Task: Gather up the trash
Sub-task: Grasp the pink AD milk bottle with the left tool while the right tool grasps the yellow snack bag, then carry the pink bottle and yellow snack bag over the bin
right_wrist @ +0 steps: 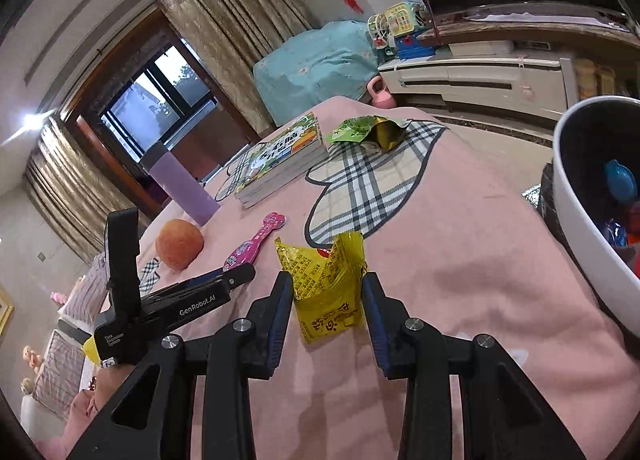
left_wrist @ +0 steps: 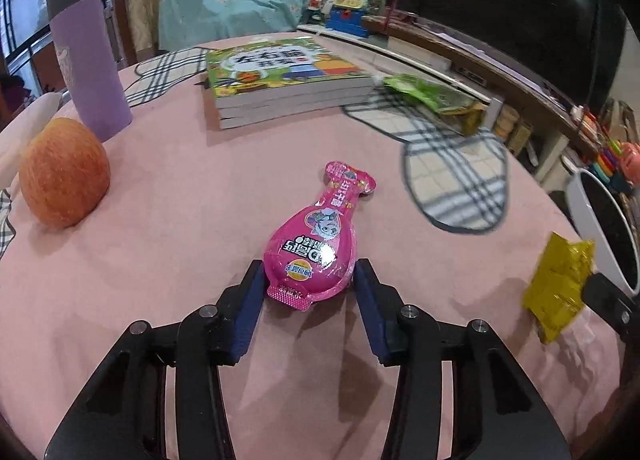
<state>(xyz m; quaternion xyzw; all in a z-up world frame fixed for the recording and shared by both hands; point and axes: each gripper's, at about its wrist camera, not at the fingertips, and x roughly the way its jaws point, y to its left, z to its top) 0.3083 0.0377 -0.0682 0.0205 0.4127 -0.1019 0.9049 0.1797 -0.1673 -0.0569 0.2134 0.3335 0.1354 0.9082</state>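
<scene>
Left tool: clamped on pink candy pack, lower centre, flat on counter; domed plastic may squirt out. Right tool: clamped on yellow wrapper; limp foil may slip before white bin, right edge.

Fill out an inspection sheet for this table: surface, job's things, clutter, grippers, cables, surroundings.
Surface: pink tablecloth with plaid patches.
Job's things: pink candy wrapper between the left gripper's pads; yellow wrapper in the right gripper; green wrapper lying beside the books; white bin at the table edge, trash already inside.
Clutter: apple, purple tumbler, stack of books.
Grippers: left gripper pads pressing the pink wrapper's sides; right gripper shut on the yellow wrapper.
Cables: nothing seen.
Surroundings: curtained window, teal-covered furniture, toys on a sideboard.
</scene>
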